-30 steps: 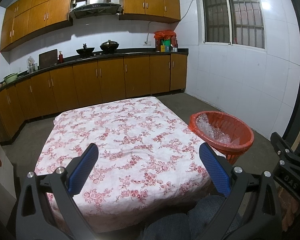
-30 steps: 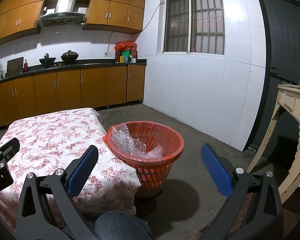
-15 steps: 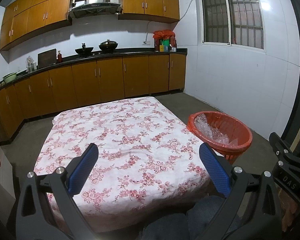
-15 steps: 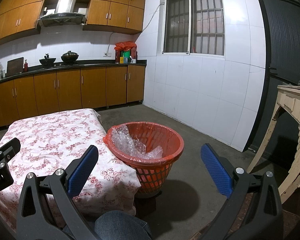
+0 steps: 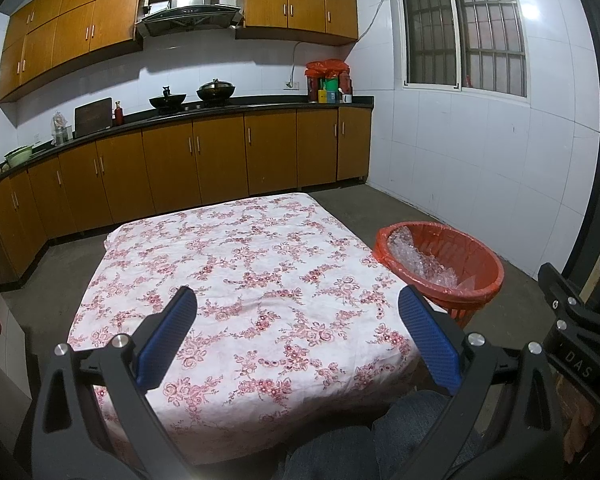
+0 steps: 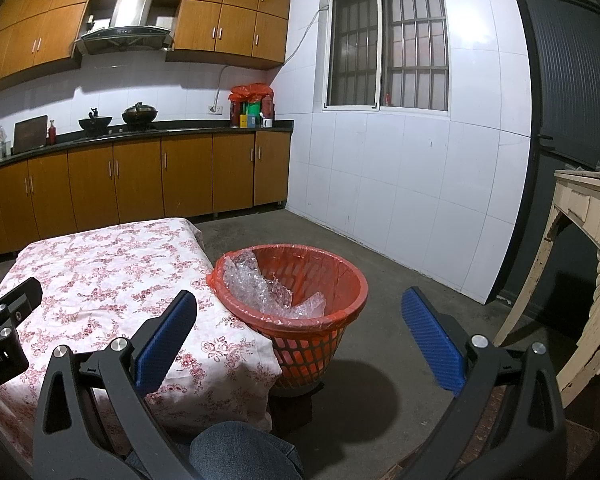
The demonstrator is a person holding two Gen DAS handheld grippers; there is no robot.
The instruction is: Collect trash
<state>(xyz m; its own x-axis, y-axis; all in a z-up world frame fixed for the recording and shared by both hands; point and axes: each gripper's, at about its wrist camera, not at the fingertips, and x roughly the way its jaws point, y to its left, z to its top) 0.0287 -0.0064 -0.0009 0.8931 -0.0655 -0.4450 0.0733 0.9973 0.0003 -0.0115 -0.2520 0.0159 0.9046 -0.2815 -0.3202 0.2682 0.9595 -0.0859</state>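
Observation:
A red plastic trash basket [image 6: 320, 328] with a red liner stands on the floor at the table's right edge; it also shows in the left wrist view [image 5: 476, 292]. Clear bubble wrap [image 6: 260, 288] lies inside it, also visible in the left wrist view [image 5: 420, 260]. My left gripper [image 5: 298, 336] is open and empty above the near part of the table with the floral cloth [image 5: 240, 280]. My right gripper [image 6: 300, 336] is open and empty, held in front of the basket. No loose trash shows on the cloth.
Brown kitchen cabinets [image 5: 220, 160] with a black counter line the far wall and left side. A worn cream wooden table [image 6: 580, 260] stands at the right. A white tiled wall with a window [image 6: 388, 48] is beyond the basket. My knee [image 6: 240, 452] shows below.
The left wrist view has shifted slightly; both grippers stay open and empty, and the basket and table have not moved.

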